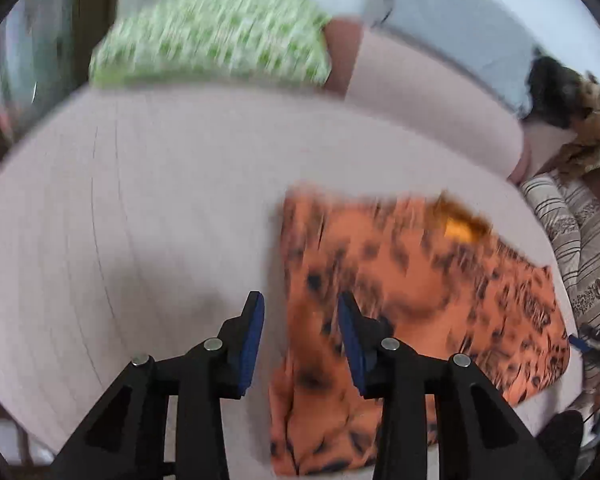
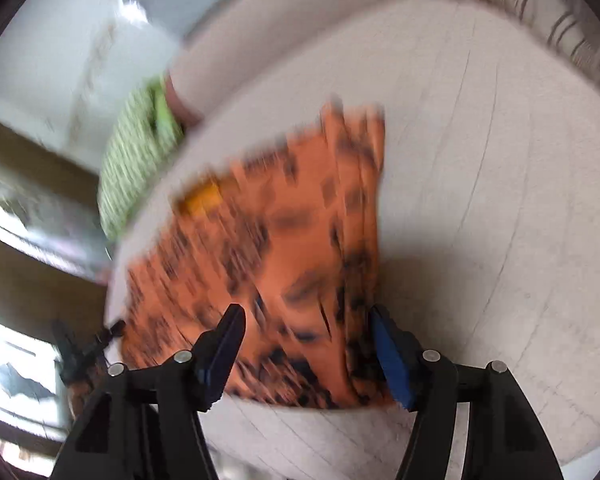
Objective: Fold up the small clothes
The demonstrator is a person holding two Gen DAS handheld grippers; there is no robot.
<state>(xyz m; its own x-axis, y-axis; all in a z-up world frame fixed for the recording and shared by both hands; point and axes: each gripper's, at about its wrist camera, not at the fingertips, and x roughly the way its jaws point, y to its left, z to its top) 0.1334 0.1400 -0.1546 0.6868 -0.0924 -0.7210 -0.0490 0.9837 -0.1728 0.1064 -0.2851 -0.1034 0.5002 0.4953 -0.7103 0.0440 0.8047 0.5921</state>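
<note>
An orange garment with black spots (image 1: 412, 304) lies folded flat on a pale pink cushion (image 1: 140, 208). It also shows in the right wrist view (image 2: 276, 248). My left gripper (image 1: 300, 320) is open and empty, hovering over the garment's left edge. My right gripper (image 2: 306, 332) is open and empty, its jaws wide apart above the garment's near edge. Both views are blurred by motion.
A green-and-white patterned cloth (image 1: 212, 36) lies folded at the far edge of the cushion; it also shows in the right wrist view (image 2: 136, 152). A striped fabric (image 1: 580, 248) lies to the right. A grey cloth (image 1: 452, 12) and a dark furry thing (image 1: 572, 100) sit at the far right.
</note>
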